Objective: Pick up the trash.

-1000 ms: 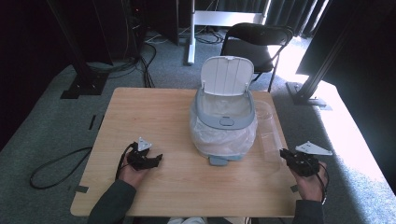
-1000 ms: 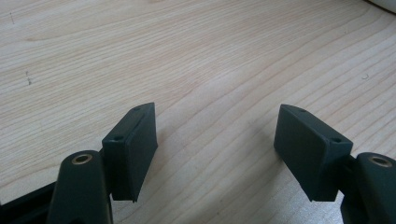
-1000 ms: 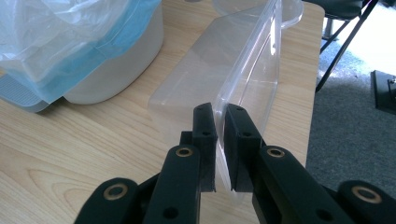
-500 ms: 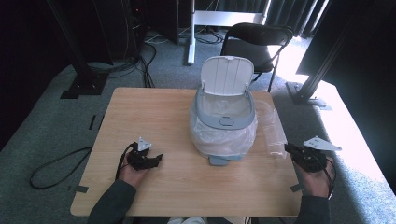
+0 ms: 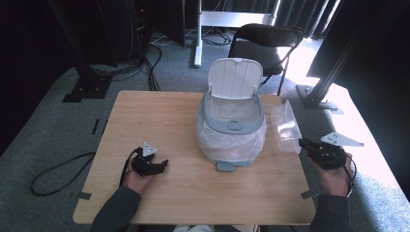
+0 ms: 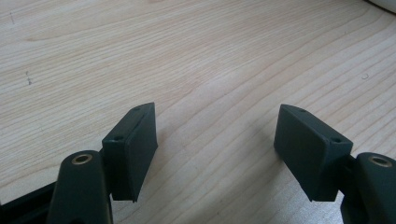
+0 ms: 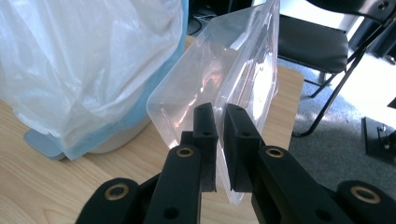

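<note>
The right gripper (image 7: 220, 140) has its 2 jaws closed on the edge of a clear plastic container (image 7: 219, 79), lifted above the right side of the wooden table (image 5: 159, 116), just beside the bin (image 5: 233, 121). The bin stands in the table's middle, lid up, lined with a plastic bag (image 7: 79, 60). The left gripper (image 6: 217, 149) rests low over bare wood, jaws spread wide and empty.

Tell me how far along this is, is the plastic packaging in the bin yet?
Not yet. Done: the bin is lined and its lid stands open. In hand: the right gripper is clamped on the clear plastic packaging, lifted beside the bin. Left: dropping it in. The left gripper rests open over the table.
</note>
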